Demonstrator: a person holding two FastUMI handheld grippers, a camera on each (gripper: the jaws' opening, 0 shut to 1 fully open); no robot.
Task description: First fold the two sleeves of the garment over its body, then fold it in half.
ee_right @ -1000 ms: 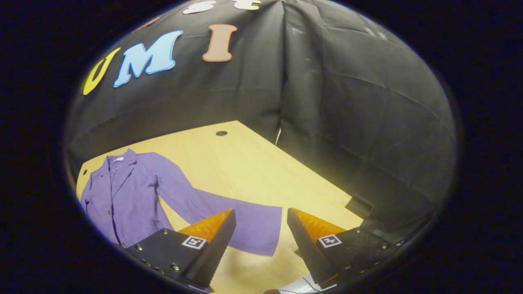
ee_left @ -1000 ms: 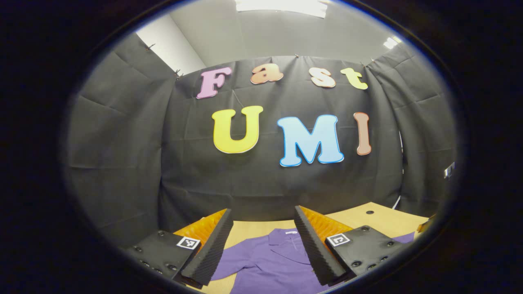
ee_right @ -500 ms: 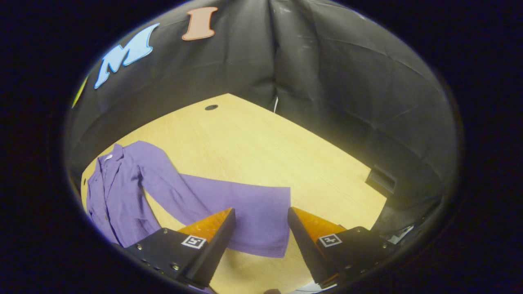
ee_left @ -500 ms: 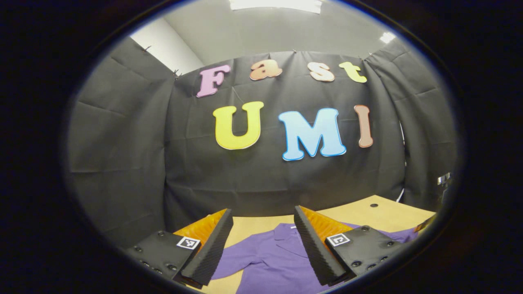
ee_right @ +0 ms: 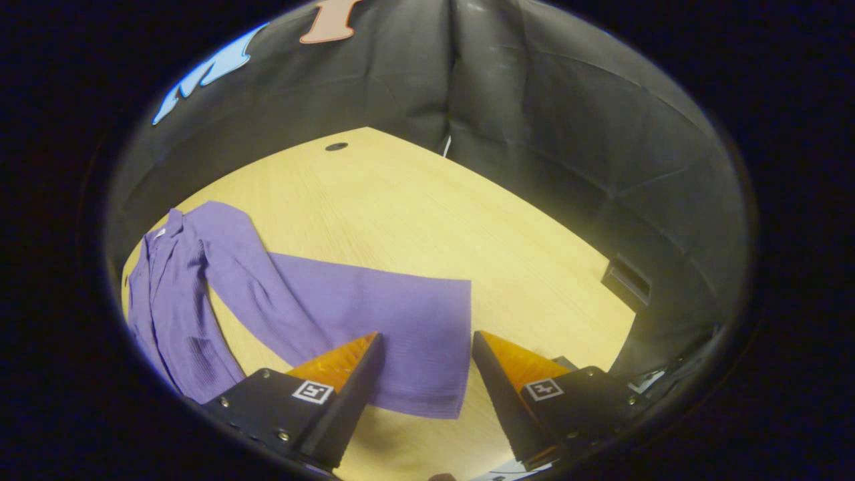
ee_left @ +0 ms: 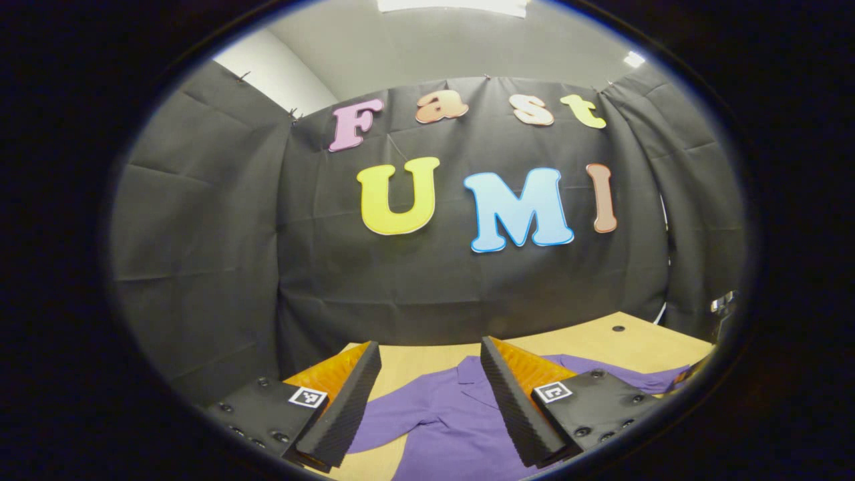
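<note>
- Your right gripper (ee_right: 424,347) is nearest in the right gripper view: its fingers stand wide apart with nothing between them, hanging above the table.
- Just past its fingertips lies the wide cuff end of one sleeve (ee_right: 401,321), flat on the wood; the cuff edge sits in the gap between the two fingers, apart from both.
- That sleeve runs away from you to the left and joins the shirt (ee_right: 167,294), which lies spread flat, front up, near the left edge of the table (ee_right: 434,220).
- The shirt is purple, with a collar at its far end and a button placket down the middle.
- Farther on, a small dark round hole (ee_right: 336,146) sits in the tabletop near the far corner.
- A dark box-like item (ee_right: 624,280) sits at the table's right edge; you cannot tell what it is.
- Your left gripper (ee_left: 427,364) also stands wide and empty, held level above the shirt's collar (ee_left: 471,377).
- In the left gripper view the shirt's other sleeve (ee_left: 394,421) reaches out to the left over the table.
- Beyond everything hangs the black cloth wall (ee_left: 200,234), with a pale ceiling (ee_left: 427,47) above it.
</note>
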